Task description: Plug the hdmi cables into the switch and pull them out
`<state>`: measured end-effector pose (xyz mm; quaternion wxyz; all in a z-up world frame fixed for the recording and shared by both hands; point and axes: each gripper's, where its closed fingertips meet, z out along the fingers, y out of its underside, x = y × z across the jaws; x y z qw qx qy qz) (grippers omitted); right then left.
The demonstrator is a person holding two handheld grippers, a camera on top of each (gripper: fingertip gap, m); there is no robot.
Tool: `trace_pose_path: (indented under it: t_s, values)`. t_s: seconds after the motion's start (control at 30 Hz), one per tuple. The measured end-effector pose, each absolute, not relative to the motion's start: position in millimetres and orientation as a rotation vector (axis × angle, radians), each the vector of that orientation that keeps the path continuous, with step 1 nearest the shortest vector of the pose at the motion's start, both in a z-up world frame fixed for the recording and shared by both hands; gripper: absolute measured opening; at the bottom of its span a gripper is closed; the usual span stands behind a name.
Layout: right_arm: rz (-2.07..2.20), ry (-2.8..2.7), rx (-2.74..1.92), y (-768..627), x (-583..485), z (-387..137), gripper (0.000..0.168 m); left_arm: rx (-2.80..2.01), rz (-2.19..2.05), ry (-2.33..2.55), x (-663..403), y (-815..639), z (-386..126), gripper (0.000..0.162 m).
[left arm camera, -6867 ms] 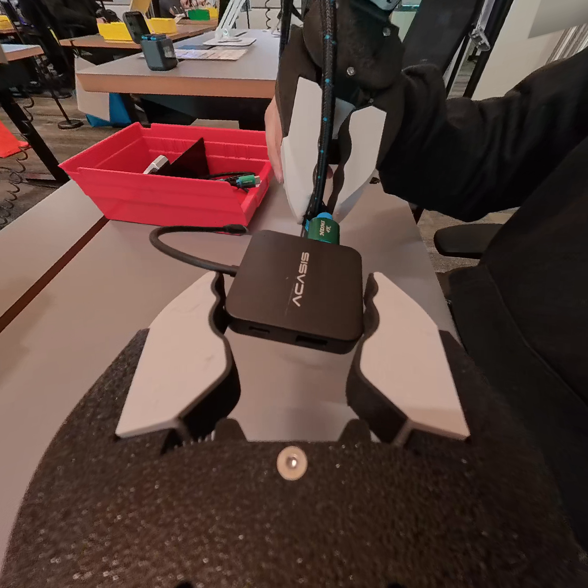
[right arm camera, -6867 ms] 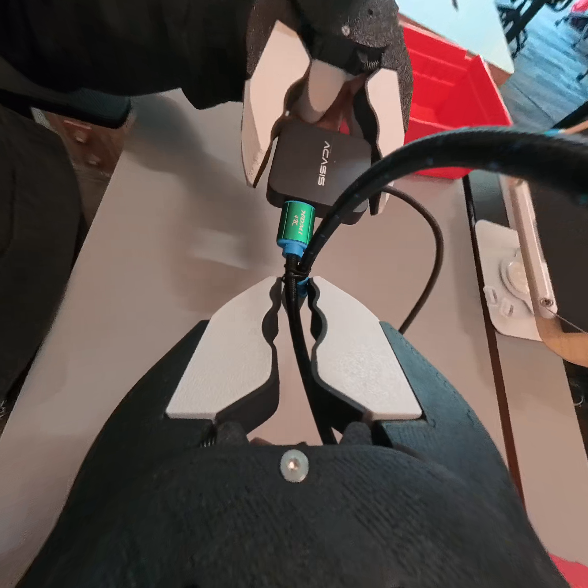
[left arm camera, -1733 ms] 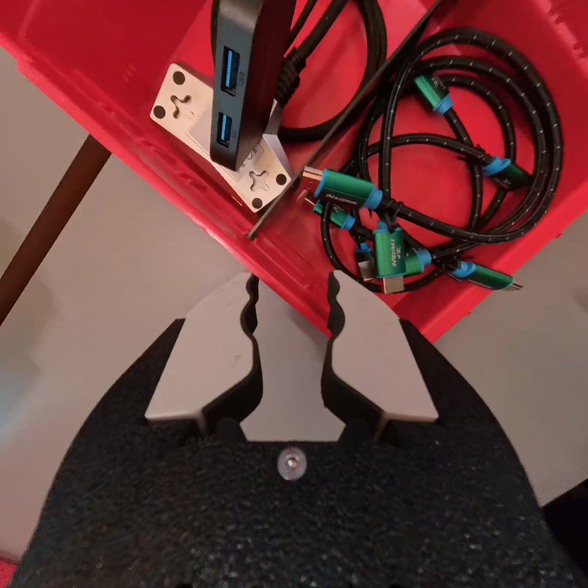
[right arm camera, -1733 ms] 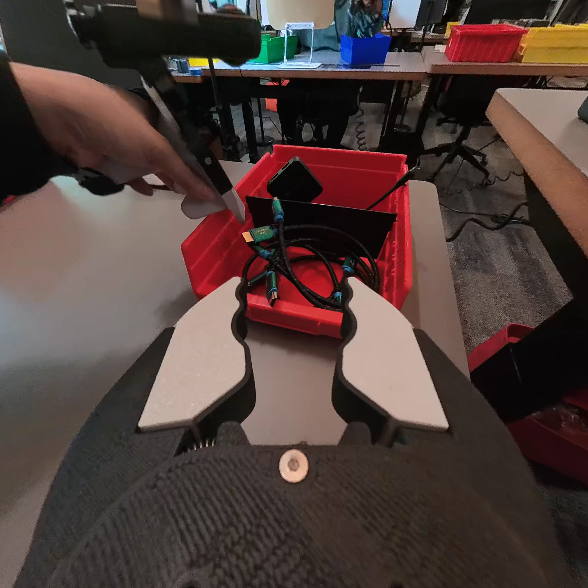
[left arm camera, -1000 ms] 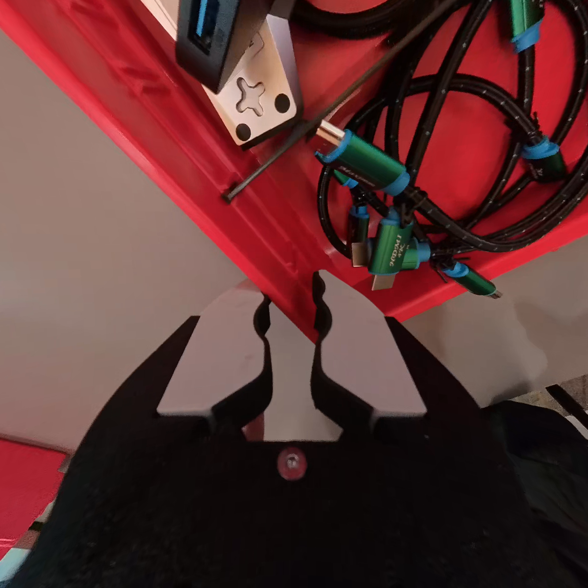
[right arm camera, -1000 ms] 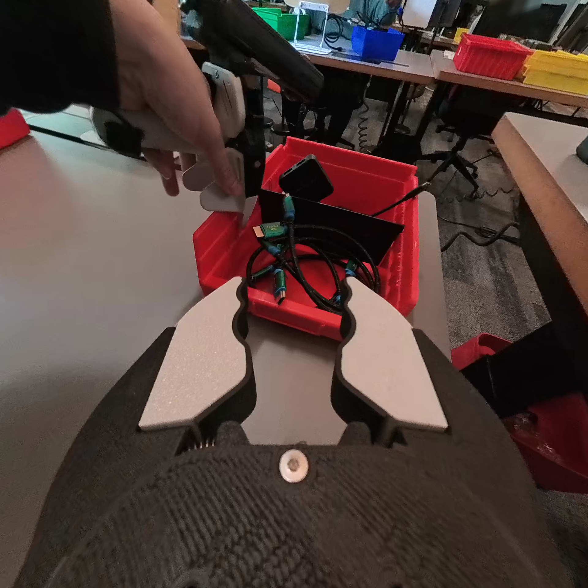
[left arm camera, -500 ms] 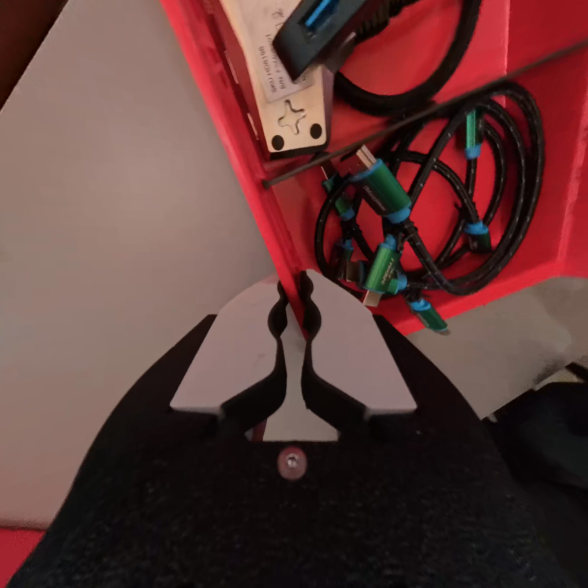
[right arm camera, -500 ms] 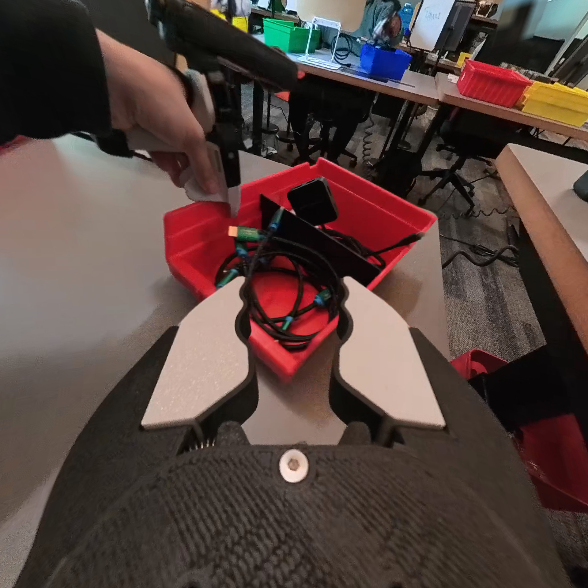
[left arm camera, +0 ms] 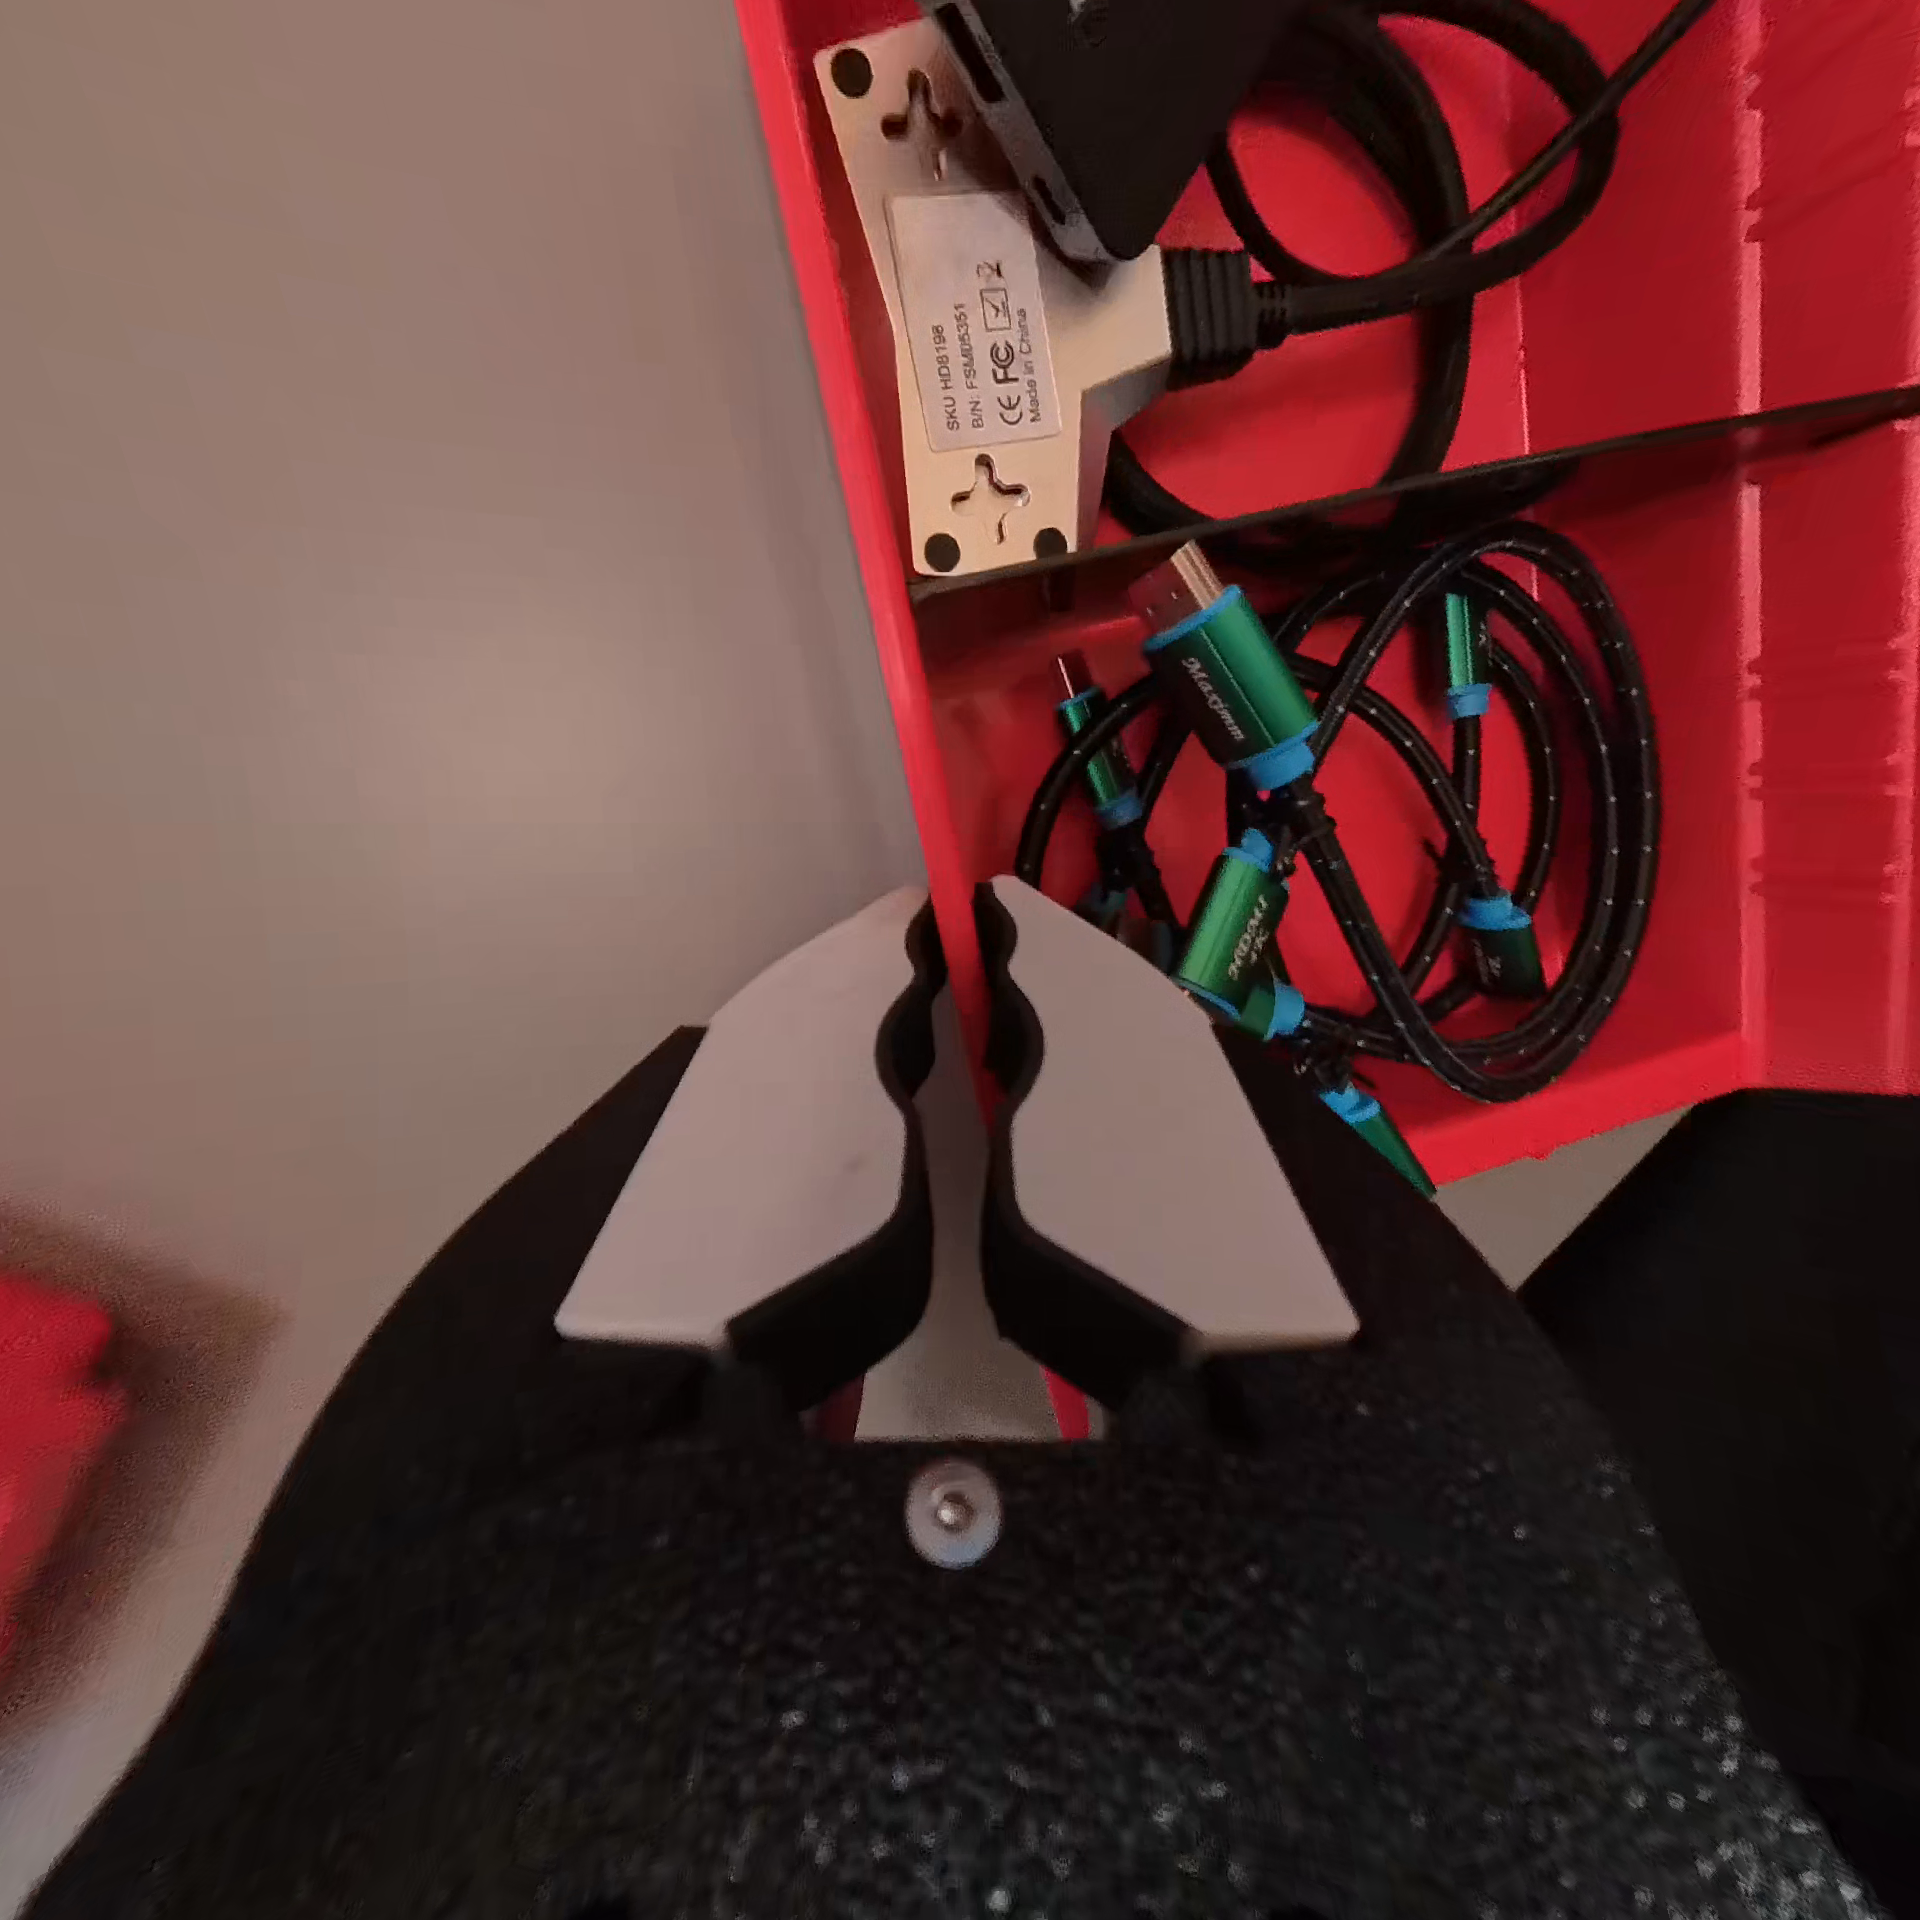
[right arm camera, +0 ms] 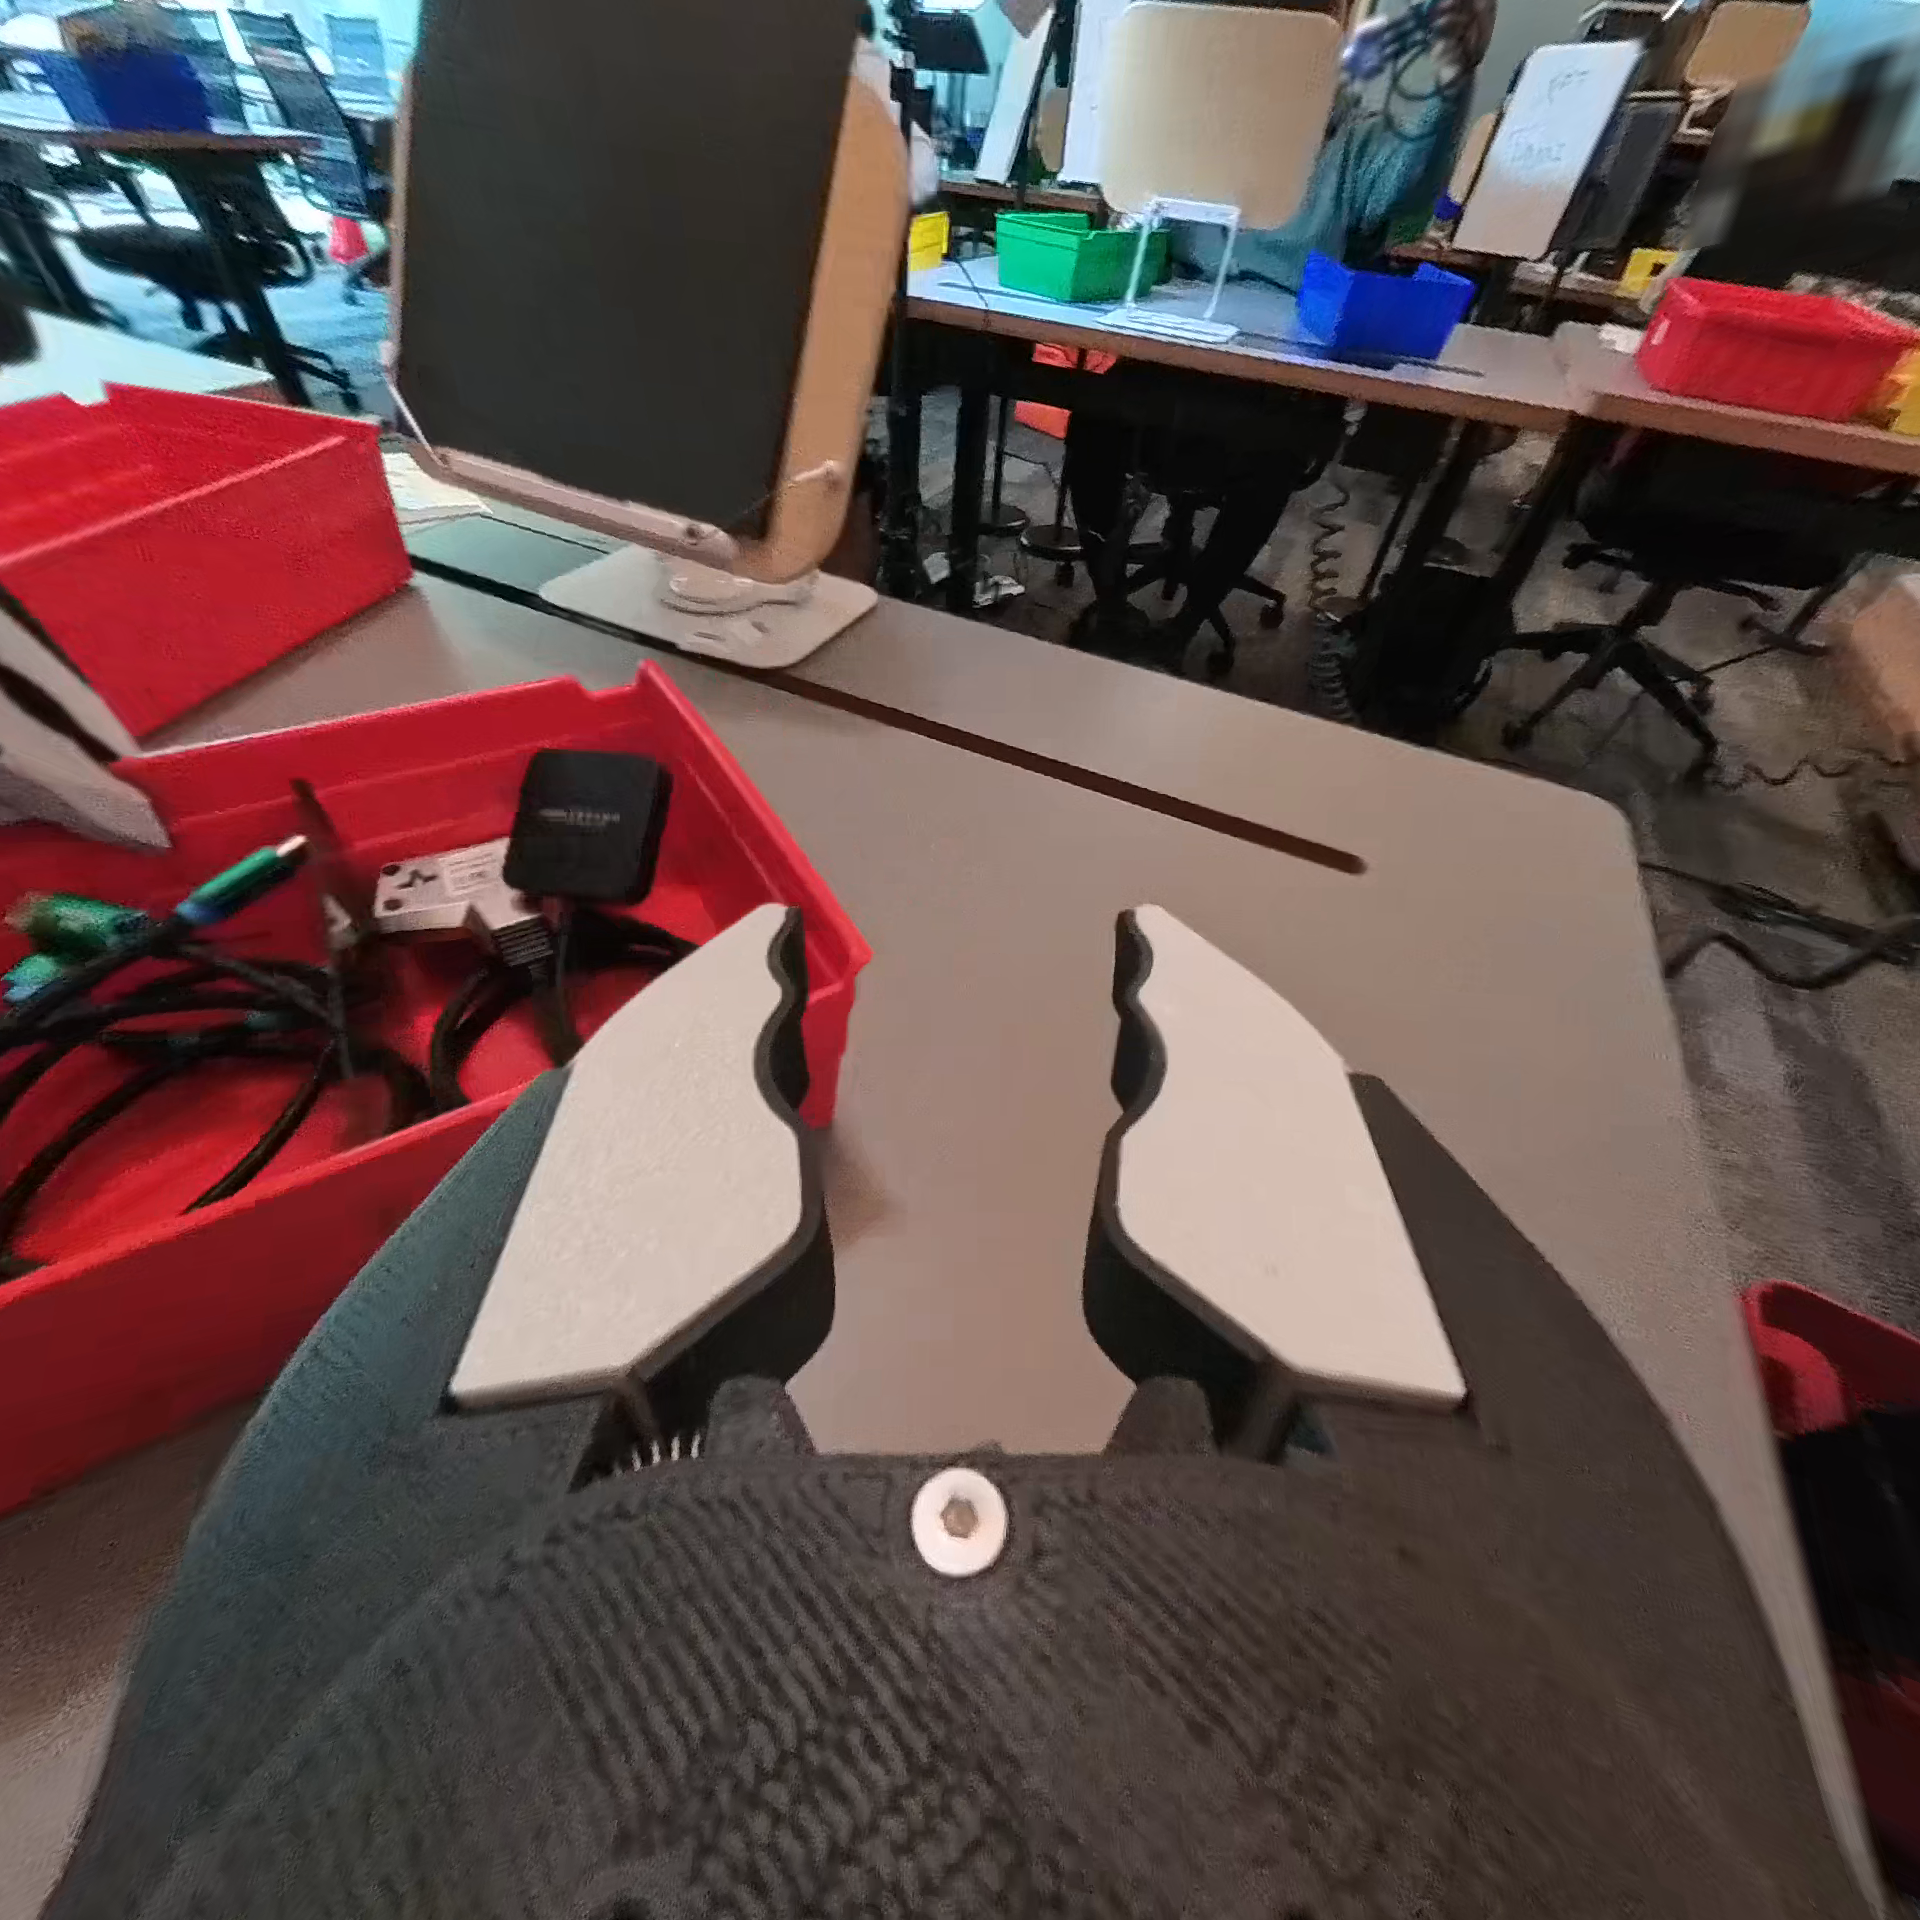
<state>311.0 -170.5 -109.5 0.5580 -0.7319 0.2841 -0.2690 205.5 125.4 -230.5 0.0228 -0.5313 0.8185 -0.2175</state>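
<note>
Left tool (left arm camera: 953, 914) pinches the side wall of the red bin (left arm camera: 852, 499); right tool (right arm camera: 961, 940) hangs spread and empty over the worktop (right arm camera: 1195, 935). The black switch (right arm camera: 587, 826) and coiled HDMI cables (left arm camera: 1382, 862) lie in the bin, unplugged. The cables are probably light and limp; the rigid green plug (left arm camera: 1231, 686) is the best place to grasp.

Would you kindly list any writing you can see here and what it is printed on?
I will not copy wording; writing stands on:
White label on the grey switch: small print, marks.
Large green plug: script along it.
Lower green plug: print along it.
Black hub: faint line, blurred.
Far whiteboard: blurred.
</note>
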Motion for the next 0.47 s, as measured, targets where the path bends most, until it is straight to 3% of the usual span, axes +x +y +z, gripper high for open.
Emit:
trace_pose_path:
  t_s: [0.17, 0.47]
  values:
    - [-0.394, 0.530, -1.763, -35, 293, -106, 0.076, -1.717, -0.718, 2.335, 105, 192, -230, 0.005]
    - [0.167, 0.373, -1.871, 262, 243, -113, 0.083, -1.843, -0.789, 2.040, -10, 273, -229, 0.005]
